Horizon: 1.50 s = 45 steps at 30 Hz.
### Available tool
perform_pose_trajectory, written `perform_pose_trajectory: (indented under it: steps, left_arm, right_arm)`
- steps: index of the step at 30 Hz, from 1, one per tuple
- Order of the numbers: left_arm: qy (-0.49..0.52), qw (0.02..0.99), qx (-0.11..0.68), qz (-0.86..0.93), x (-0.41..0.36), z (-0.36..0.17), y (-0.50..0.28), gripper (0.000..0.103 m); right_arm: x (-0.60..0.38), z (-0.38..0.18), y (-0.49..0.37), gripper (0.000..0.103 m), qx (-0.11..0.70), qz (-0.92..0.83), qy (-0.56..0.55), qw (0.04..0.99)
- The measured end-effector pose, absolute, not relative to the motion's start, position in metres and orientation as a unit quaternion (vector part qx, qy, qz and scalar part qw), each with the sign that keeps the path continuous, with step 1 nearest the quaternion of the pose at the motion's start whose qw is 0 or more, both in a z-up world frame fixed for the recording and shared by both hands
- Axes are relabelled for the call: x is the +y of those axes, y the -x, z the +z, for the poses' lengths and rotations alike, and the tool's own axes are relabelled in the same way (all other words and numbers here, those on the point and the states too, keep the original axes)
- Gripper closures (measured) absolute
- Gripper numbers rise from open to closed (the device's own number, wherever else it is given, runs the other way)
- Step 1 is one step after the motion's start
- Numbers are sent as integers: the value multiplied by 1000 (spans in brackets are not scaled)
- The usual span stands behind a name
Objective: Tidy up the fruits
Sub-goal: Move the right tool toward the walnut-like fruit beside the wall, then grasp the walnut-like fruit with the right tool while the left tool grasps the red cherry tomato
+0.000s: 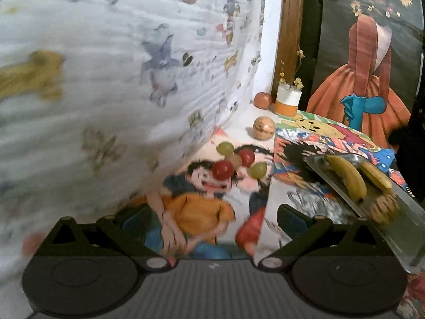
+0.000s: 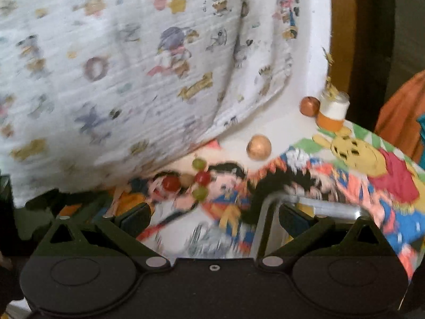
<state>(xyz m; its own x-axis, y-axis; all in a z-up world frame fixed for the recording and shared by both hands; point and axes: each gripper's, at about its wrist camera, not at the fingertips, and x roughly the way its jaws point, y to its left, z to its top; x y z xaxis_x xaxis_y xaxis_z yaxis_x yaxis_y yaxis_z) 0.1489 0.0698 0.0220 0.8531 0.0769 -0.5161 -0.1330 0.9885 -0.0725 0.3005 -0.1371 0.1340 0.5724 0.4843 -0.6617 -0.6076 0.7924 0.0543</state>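
A bunch of red and green grapes [image 1: 233, 162] lies on the cartoon-print cloth [image 1: 196, 212], ahead of my left gripper [image 1: 212, 219], which is open and holds nothing. To its right a metal tray [image 1: 409, 226] carries two bananas [image 1: 348, 179] and a brown lumpy item [image 1: 385, 208]. In the right wrist view the grapes [image 2: 192, 180] sit ahead and to the left of my right gripper [image 2: 215, 219]. That gripper is open, and the tray's corner rim [image 2: 265, 212] lies just inside its right finger.
A tan round fruit [image 1: 263, 128] and an orange fruit [image 1: 263, 100] rest farther back by a jar of yellow flowers [image 1: 288, 101]. A white printed cloth [image 1: 119, 79] hangs close on the left. A dark picture panel [image 1: 366, 53] stands behind.
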Motion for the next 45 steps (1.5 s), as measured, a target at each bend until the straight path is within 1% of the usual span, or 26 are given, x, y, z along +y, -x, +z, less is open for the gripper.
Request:
perform_pose_trajectory:
  steps: [3,8,12,15,18,20,24,28,30,32,33,35,36,38,40,41,44,45]
  left_arm:
    - [43,963,261,43,71,22,-169,0]
    - [40,963,265,22,70,16,-203,0]
    - [61,959,275,17,72,8,-228,1]
    - [75,956,283,18,77,2,-241,3]
    - [90,952,292,23,82,-4,-253,8]
    - [103,949,297,21,85,-8,-259,12]
    - [115,948,295,18,88,-11,-266,15]
    - [116,948,297,14,86,-11,-273,22]
    - [117,948,297,12,85,-11,-275,28]
    - [122,947,298,12,84,-12,-276,38]
    - [124,947,298,12,85,-12,-277,40]
    - [129,946,298,13,85,-13,-279,47]
    - [131,945,298,13,86,-13,-279,49]
    - [137,944,298,14,87,-13,-279,58]
    - [143,943,299,12,88,-14,-281,64]
    - [144,943,300,11,88,-14,-281,67]
    - [150,942,300,6,88,-14,-282,72]
    - [151,942,301,4,88,-15,-283,72]
  right_arm:
    - [-115,128,-341,1,367,317,96,869]
    - [-95,99,-416,1,413,290,56,861]
    - [-85,75,-467,1,422,275,30,863]
    - [-79,59,-496,1,423,268,17,865]
    - [-76,44,-518,2,434,268,-3,860]
    - [-73,38,-526,3,436,268,-5,859]
    - [-67,27,-536,6,439,272,-2,856]
    - [-66,19,-539,15,444,281,-6,851]
    - [-66,16,-538,20,446,283,-4,849]
    - [-67,13,-535,26,444,283,-2,850]
    - [-67,12,-534,27,444,283,-1,850]
    - [-68,12,-531,34,441,283,-1,852]
    - [-68,11,-532,35,438,283,-1,853]
    - [-69,12,-532,40,436,282,-5,854]
    - [-70,13,-532,43,433,282,-9,856]
    - [-70,13,-531,47,430,282,-9,858]
    - [-72,11,-533,49,425,287,-8,859]
    - [-72,10,-533,49,423,288,-9,859]
